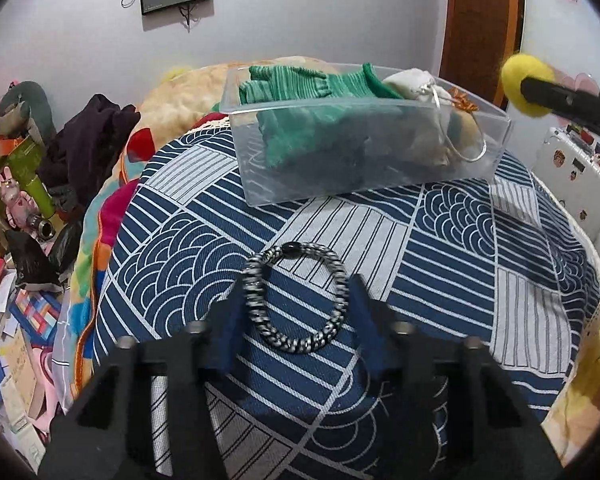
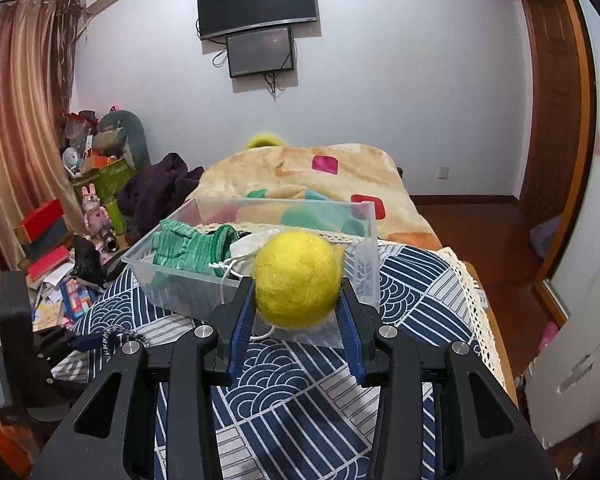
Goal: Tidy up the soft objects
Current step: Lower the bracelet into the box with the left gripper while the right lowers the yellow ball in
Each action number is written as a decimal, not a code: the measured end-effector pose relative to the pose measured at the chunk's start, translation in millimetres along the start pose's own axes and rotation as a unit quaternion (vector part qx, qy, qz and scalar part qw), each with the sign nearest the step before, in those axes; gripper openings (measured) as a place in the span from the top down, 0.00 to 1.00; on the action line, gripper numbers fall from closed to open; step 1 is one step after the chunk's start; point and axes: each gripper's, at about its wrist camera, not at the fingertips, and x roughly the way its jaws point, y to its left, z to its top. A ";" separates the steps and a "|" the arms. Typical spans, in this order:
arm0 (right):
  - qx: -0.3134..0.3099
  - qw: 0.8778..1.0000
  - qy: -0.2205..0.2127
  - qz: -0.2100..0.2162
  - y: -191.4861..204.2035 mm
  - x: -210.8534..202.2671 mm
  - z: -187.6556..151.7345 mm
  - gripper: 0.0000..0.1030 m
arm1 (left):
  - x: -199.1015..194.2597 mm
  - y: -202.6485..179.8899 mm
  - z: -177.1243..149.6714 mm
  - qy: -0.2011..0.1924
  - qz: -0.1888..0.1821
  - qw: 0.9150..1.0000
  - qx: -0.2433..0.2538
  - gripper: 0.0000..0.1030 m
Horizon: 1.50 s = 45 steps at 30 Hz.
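A clear plastic bin (image 1: 380, 176) stands on the blue-and-white patterned cloth (image 1: 460, 248); it holds a green knit glove (image 1: 300, 84) and a white drawstring pouch (image 1: 412, 84). A black-and-white braided hair tie (image 1: 296, 296) lies flat on the cloth between the spread fingers of my open left gripper (image 1: 296, 300), at about cloth level. My right gripper (image 2: 298, 292) is shut on a yellow felt ball (image 2: 296, 278), held in the air just in front of the bin (image 2: 172, 276). The ball also shows at the upper right in the left wrist view (image 1: 526, 84).
A patterned blanket (image 2: 300, 168) covers the bed beyond the bin. Cluttered boxes, a dark garment (image 1: 88, 148) and toys crowd the floor on the left. A white appliance (image 1: 576, 184) stands at the right, past the lace edge of the cloth.
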 end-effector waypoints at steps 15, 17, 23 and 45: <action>-0.002 1.000 -0.020 -0.007 -1.8 -2.4 16.3 0.64 | -37.9 8.0 54.9 -0.074 -0.055 0.996 -0.011 0.95; -0.004 1.000 -0.025 -0.008 -2.0 0.1 20.9 0.64 | -40.1 4.6 68.9 -0.086 -0.064 0.994 -0.008 0.95; -0.007 1.000 -0.021 -0.004 2.1 19.3 30.0 0.64 | -25.1 -8.5 108.0 -0.100 -0.073 0.992 0.005 0.95; 0.003 0.998 0.066 0.010 -2.1 64.3 10.1 0.58 | 60.7 -9.5 132.5 -0.006 -0.083 0.997 0.000 0.79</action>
